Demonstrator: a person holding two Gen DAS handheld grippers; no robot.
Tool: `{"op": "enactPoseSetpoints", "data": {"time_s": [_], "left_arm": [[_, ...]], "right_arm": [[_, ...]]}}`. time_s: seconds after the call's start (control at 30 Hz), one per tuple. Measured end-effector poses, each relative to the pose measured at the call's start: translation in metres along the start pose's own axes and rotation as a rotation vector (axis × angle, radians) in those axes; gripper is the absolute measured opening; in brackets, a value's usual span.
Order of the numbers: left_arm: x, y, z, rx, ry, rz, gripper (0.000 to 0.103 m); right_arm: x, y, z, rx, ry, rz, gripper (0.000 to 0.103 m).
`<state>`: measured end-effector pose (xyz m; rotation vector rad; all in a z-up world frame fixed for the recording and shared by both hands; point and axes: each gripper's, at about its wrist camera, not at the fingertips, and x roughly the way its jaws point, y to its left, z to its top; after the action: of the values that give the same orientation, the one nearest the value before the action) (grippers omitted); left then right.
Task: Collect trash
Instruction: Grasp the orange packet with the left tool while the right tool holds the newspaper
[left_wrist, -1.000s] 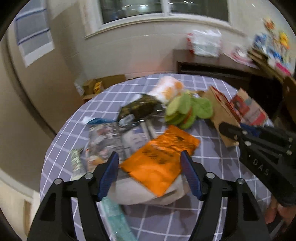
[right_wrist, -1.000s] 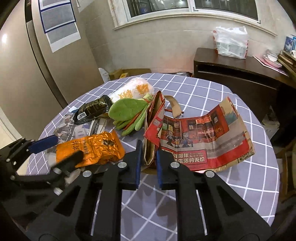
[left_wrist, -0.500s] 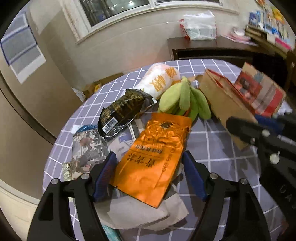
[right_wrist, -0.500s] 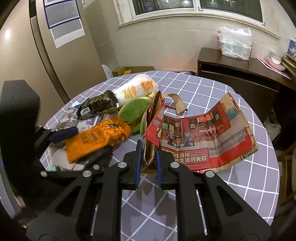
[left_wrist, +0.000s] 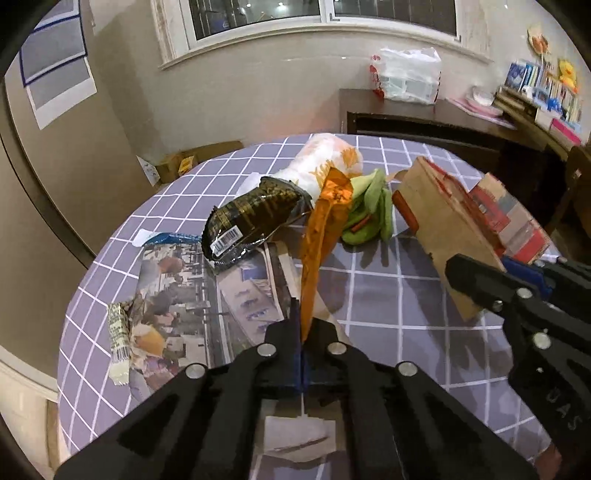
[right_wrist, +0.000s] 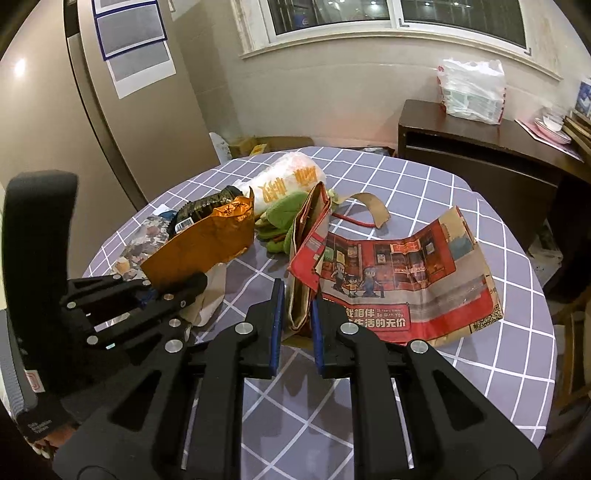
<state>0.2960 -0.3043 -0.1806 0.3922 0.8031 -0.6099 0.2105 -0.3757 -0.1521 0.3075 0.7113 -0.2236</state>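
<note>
My left tongs (left_wrist: 302, 343) pinch the orange wrapper (left_wrist: 318, 236) while right tongs (right_wrist: 297, 317) clamp the paper bag (right_wrist: 399, 273) open to receive it.

The left gripper (left_wrist: 302, 334), whose jaws stood wide around the crinkled orange foil snack packet (left_wrist: 318, 236), now pinches its near edge. The packet, earlier lying flat on the crumpled grey-white paper (left_wrist: 295, 434), now stands on edge, lifted clear of the paper.
</note>
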Motion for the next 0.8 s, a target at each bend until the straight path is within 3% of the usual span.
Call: {"op": "enactPoseSetpoints", "data": {"time_s": [0.2, 0.47, 0.7, 0.8], "left_arm": [[-0.03, 0.017, -0.007, -0.098, -0.075, -0.106, 0.0], [-0.07, 0.038, -0.019, -0.198, -0.153, -0.173, 0.0], [-0.1, 0.058, -0.035, -0.243, -0.179, -0.238, 0.0], [-0.104, 0.058, -0.042, -0.235, -0.162, -0.231, 0.0]], "right_arm": [[-0.016, 0.006, 0.002, -0.004, -0.029, 0.018, 0.014], [-0.049, 0.026, 0.009, -0.013, -0.077, 0.08, 0.013], [-0.076, 0.057, 0.011, -0.046, -0.105, 0.11, 0.013], [-0.079, 0.065, 0.007, -0.05, -0.095, 0.113, 0.013]]}}
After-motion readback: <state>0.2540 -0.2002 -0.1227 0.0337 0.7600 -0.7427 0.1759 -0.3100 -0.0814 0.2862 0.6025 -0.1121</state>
